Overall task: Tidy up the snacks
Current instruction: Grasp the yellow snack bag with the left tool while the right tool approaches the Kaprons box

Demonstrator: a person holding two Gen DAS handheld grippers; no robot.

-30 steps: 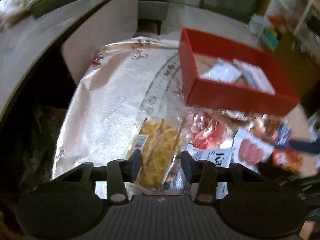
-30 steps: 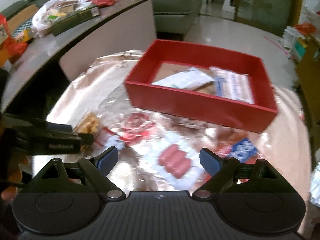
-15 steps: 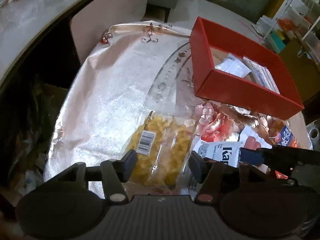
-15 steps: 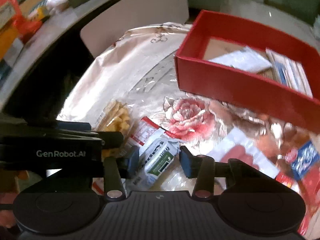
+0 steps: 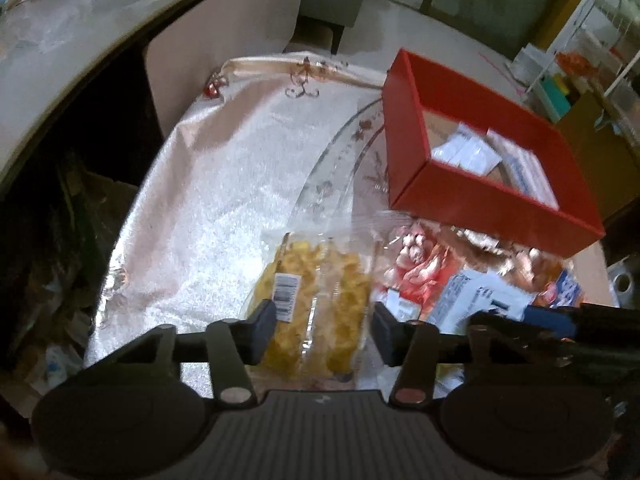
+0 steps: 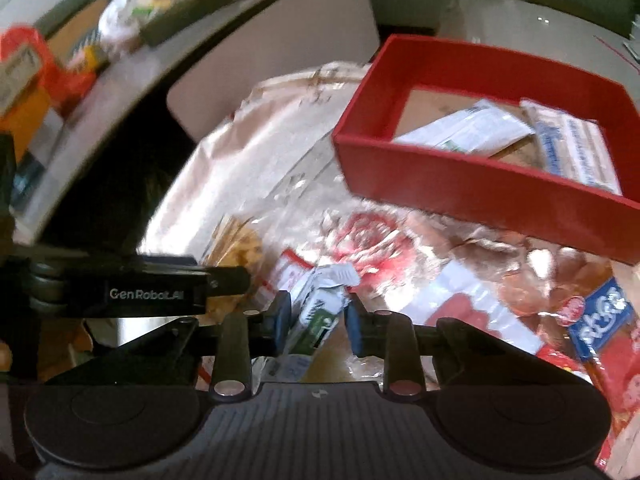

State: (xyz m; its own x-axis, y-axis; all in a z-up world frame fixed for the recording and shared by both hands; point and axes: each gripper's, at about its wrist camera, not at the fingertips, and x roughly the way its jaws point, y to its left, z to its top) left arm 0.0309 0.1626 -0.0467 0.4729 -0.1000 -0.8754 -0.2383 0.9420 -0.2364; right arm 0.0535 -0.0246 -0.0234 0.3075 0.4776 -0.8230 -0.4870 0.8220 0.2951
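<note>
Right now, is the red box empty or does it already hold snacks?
Not empty. The red box already holds at least two pale, flat snack packets, lying on its cardboard-coloured floor; both wrist views show them.

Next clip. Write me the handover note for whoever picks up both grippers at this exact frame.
Right gripper: shut on the white-and-green packet, low over the table.
Left gripper: jaws closing around the clear bag of yellow snacks; pads not clearly pressing it yet.
Red box: at the far side of the shiny tablecloth, already holding a few white packets.
Left: box both of these, then the sausage pack and blue-and-red packet lying loose in front of the box.
</note>
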